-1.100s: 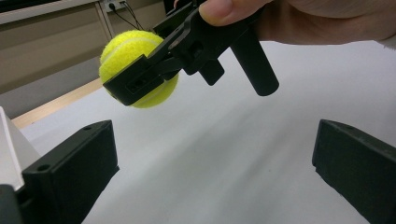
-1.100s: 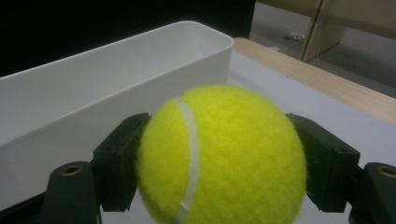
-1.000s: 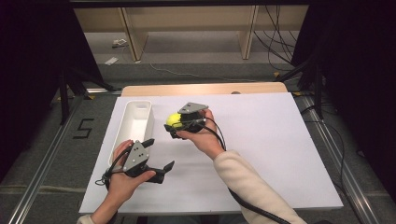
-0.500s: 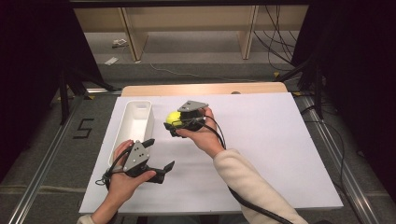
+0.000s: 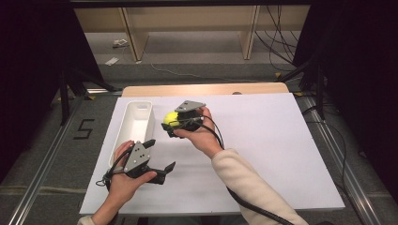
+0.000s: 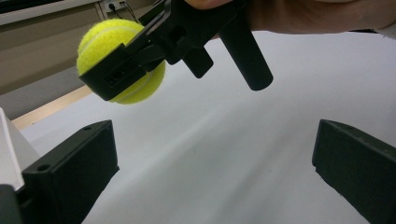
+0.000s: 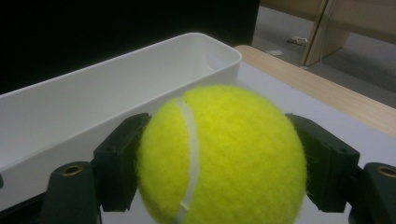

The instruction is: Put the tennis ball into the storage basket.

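Note:
A yellow tennis ball (image 5: 170, 118) is held above the white table, just right of a long white bin (image 5: 134, 125). My right gripper (image 5: 171, 125) is shut on the ball, its jaws pressed on both sides (image 7: 219, 156). In the left gripper view the ball (image 6: 120, 60) hangs up ahead in the other gripper's jaws. My left gripper (image 5: 159, 157) rests low near the table's front left, open, with nothing between its jaws (image 6: 215, 182). The bin (image 7: 116, 93) looks empty in the right gripper view.
A white sheet (image 5: 263, 145) covers the table, with a wooden strip (image 5: 206, 89) along the far edge. Shelf legs (image 5: 248, 33) and cables (image 5: 277, 42) stand on the floor behind. Metal rails (image 5: 42, 164) run along both sides.
The right gripper with the ball has drifted slightly left toward the bin. The left gripper has hardly moved.

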Tool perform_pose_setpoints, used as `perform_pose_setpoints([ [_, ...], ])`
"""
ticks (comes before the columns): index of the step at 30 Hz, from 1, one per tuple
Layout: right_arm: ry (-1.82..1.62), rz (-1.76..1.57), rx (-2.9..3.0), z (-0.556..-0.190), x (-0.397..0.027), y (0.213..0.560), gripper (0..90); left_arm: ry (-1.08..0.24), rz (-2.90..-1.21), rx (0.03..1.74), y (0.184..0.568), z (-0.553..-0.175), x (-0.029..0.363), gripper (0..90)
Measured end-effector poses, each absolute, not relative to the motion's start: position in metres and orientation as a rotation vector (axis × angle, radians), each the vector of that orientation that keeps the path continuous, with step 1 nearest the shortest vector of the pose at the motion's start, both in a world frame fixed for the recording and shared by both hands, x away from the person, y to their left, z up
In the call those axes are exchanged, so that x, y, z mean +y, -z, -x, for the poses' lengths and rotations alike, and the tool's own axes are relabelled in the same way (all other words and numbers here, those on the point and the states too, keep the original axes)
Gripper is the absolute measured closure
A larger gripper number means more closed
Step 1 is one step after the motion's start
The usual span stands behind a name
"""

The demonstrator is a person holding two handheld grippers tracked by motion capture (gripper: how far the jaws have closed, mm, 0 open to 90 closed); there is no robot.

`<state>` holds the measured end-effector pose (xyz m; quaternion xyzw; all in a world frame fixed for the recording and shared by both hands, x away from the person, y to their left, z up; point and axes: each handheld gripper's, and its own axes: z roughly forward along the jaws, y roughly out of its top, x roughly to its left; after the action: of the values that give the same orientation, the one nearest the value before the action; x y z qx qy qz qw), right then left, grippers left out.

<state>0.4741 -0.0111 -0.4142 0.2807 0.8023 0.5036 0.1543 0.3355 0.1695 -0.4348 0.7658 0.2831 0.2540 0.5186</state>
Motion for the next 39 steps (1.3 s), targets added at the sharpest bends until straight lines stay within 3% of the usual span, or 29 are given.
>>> perform_pose_setpoints([
  [39, -1.467, -0.794, 2.311, -0.474, 0.001, 0.413, 26.2, -0.610, -1.836, 0.680, 0.435, -0.336, 0.169, 0.0],
])
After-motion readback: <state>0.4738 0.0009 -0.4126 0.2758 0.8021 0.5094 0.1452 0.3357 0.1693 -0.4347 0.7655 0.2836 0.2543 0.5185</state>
